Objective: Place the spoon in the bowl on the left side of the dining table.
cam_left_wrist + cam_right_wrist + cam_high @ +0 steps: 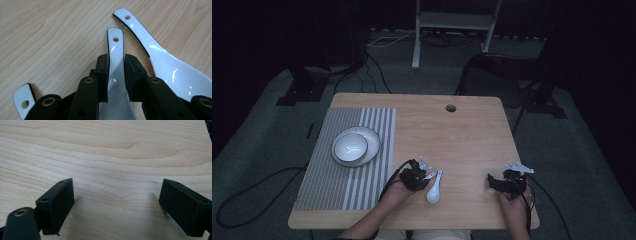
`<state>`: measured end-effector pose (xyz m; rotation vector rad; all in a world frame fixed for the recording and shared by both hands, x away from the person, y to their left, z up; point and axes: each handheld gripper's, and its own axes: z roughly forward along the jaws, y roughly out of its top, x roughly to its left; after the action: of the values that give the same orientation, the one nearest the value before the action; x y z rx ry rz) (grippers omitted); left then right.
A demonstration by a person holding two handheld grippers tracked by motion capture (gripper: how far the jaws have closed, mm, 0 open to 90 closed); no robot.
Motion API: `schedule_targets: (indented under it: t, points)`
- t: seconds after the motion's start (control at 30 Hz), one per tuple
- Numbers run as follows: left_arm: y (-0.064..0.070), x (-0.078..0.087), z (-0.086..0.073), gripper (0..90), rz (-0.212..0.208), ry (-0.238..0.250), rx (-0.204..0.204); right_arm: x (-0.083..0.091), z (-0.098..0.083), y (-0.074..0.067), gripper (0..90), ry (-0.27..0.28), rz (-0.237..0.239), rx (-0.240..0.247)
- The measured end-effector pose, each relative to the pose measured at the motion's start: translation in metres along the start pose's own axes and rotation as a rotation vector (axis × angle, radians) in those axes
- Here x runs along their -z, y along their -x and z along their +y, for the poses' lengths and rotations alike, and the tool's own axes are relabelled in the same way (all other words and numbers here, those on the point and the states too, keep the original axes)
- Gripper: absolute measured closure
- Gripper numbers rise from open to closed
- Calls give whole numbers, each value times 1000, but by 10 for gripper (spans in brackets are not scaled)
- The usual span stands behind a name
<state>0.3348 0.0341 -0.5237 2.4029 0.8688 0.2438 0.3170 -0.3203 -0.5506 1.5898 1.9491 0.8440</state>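
Risk first: left gripper (116,75) pinches a white ceramic soup spoon (115,50) by its narrow glossy handle, pads on the two thin edges, so the spoon could slip or swing bowl-down once lifted, since the weight sits behind the grip. Second spoon (160,57) lies just beside it to the right in the left gripper view, handles nearly touching near the pads; a lift or twist could knock or drag it. Third spoon handle (23,98) shows at lower left of that view, close to the jaw linkage, same snag risk. Held spoon's handle end with its hole sticks out past the jaw tips, bowl runs back under the gripper; whether it is off the wooden table (472,130) yet, cannot tell. High view puts the left gripper (414,175) at the table's near edge, spoons (433,190) right by it. Right gripper (116,205) has jaws wide apart over bare wood, nothing between them, well apart from the spoons. Bowl on plate (354,146) sits on striped placemat (327,185), far left.
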Motion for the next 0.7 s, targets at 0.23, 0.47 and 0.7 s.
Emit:
schedule_targets:
  t: [0.23,0.47,0.7]
  points:
    - [0,6,-1,744,3,22,-7,0,0,0,122,0,0,0]
    - [1,19,3,746,16,61,-10,0,0,0,122,0,0,0]
    - [-2,26,3,748,9,78,-3,0,0,0,122,0,0,-1]
